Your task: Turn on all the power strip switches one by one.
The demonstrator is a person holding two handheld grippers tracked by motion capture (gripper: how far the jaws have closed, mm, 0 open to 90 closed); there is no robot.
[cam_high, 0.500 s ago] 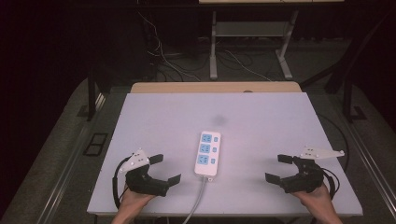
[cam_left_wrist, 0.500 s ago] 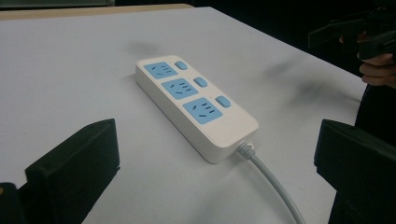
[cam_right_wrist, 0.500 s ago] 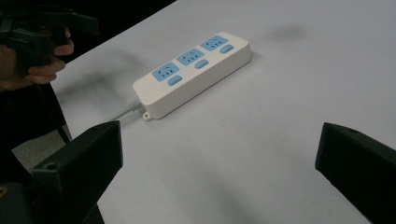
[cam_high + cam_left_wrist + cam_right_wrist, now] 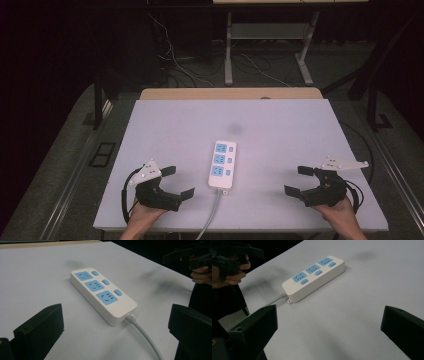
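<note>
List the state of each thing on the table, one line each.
power strip: lying flat, sockets up, all three empty, nothing plugged in
cord: attached to the strip's near end, running off the table's near edge
left gripper: open, holding nothing
right gripper: open, holding nothing

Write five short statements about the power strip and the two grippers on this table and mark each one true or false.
1. The power strip has three blue sockets. True.
2. A plug sits in the middle socket. False: all three sockets are empty.
3. The left gripper is open and holds nothing. True.
4. The right gripper is clamped on the strip's cord. False: it is open, off to the strip's right, touching nothing.
5. The cord runs off the near edge of the table, between the two hands. True.
</note>
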